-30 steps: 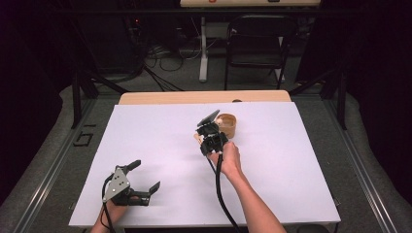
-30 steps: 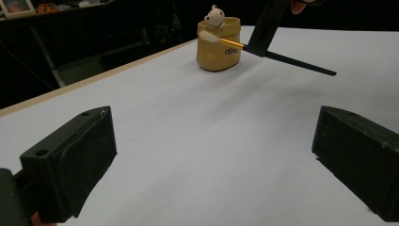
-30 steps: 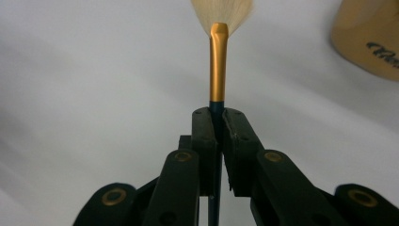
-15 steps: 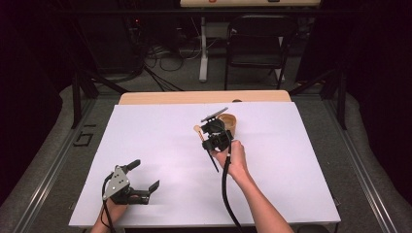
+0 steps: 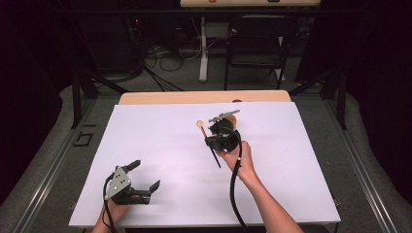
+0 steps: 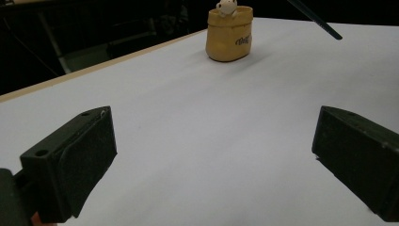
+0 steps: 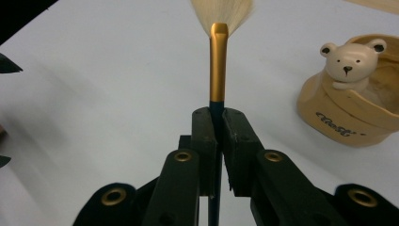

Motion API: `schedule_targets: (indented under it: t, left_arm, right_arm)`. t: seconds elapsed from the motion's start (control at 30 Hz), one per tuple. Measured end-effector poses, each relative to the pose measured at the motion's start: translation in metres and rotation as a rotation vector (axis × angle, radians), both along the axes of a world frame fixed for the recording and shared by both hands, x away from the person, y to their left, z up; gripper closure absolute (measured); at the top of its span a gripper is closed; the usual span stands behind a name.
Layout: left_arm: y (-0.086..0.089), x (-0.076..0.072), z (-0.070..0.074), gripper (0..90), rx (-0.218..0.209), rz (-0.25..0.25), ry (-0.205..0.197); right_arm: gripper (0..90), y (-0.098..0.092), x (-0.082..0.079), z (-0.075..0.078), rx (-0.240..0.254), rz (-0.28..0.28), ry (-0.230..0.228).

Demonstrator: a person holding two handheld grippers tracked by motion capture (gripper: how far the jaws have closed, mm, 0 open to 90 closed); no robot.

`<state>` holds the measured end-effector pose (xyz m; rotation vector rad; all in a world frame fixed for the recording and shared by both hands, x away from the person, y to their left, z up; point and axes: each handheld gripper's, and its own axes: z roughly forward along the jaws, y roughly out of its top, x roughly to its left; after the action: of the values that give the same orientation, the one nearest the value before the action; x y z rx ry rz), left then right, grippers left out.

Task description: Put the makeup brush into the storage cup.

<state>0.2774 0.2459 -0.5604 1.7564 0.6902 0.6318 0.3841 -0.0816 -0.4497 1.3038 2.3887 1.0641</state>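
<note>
Right gripper view: the right gripper (image 7: 217, 141) clamps the brush (image 7: 219, 66) by its dark handle, bristles raised beside the bear pot (image 7: 350, 103). The left gripper (image 5: 141, 177) rests wide apart, holding nothing.

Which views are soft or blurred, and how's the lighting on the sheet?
High view: even light on the white sheet, dark surround, faint shadows. Right gripper view: brush ferrule fairly sharp, bristles washed out against the sheet, bear pot slightly soft. Left gripper view: pot reasonably sharp, near jaws soft, no glare.
</note>
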Motion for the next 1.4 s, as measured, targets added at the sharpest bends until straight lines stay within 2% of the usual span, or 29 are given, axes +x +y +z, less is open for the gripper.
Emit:
schedule_targets:
  t: [0.17,0.4,0.63,0.67,0.77,0.93,1.03,1.4]
  left_arm:
    - [-0.001,0.000,0.001,0.1,-0.020,-0.007,0.009]
    - [-0.003,0.000,-0.001,0.1,0.007,-0.011,0.017]
    - [-0.005,0.000,-0.002,0.0,0.013,-0.004,0.022]
    - [-0.005,0.000,-0.002,0.0,0.013,-0.003,0.024]
    - [-0.004,0.001,-0.003,0.0,0.014,0.000,0.028]
    - [-0.005,0.001,-0.003,0.0,0.017,0.003,0.028]
    - [-0.005,0.001,-0.004,0.0,0.015,-0.004,0.032]
    - [-0.004,0.001,-0.003,0.0,0.004,-0.001,0.034]
  right_arm:
    - [83.9,-0.004,0.000,-0.002,0.034,0.031,-0.046]
    - [83.9,-0.014,-0.002,-0.006,0.062,0.050,-0.121]
    - [83.9,-0.025,-0.004,-0.011,0.103,0.048,-0.149]
    - [84.0,-0.026,-0.004,-0.012,0.109,0.050,-0.164]
    - [84.0,-0.028,-0.005,-0.013,0.105,0.052,-0.183]
    - [84.0,-0.035,-0.005,-0.014,0.124,0.035,-0.202]
    - [83.9,-0.039,-0.006,-0.014,0.116,0.031,-0.222]
    - [83.9,-0.055,-0.003,-0.013,0.116,-0.040,-0.245]
